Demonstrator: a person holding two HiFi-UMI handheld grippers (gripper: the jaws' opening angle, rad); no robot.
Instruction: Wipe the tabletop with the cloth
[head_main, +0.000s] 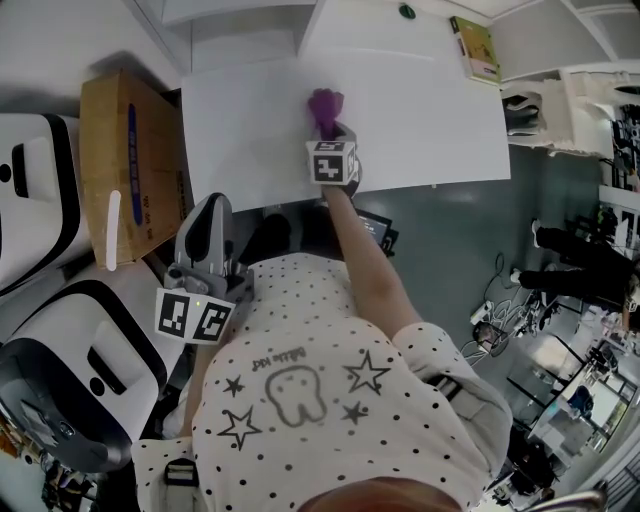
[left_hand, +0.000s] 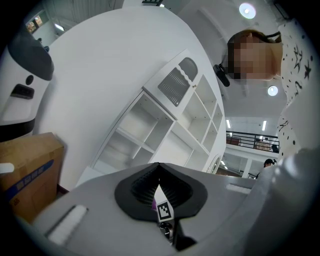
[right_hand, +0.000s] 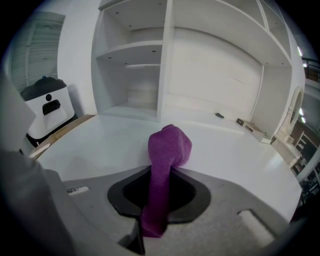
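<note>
White tabletop (head_main: 430, 120) seems mid-wipe: the right gripper (head_main: 327, 130) clamps a bunched purple cloth (head_main: 324, 104) at its middle, while the left gripper (head_main: 208, 215) is closed and empty. Next, a pressed sideways sweep.

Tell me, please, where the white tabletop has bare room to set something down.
The white tabletop is bare left of the purple cloth, toward the brown cardboard box, and right of it, toward the flat yellow-green item. The middle is crowded: the right gripper clamps the cloth there.
</note>
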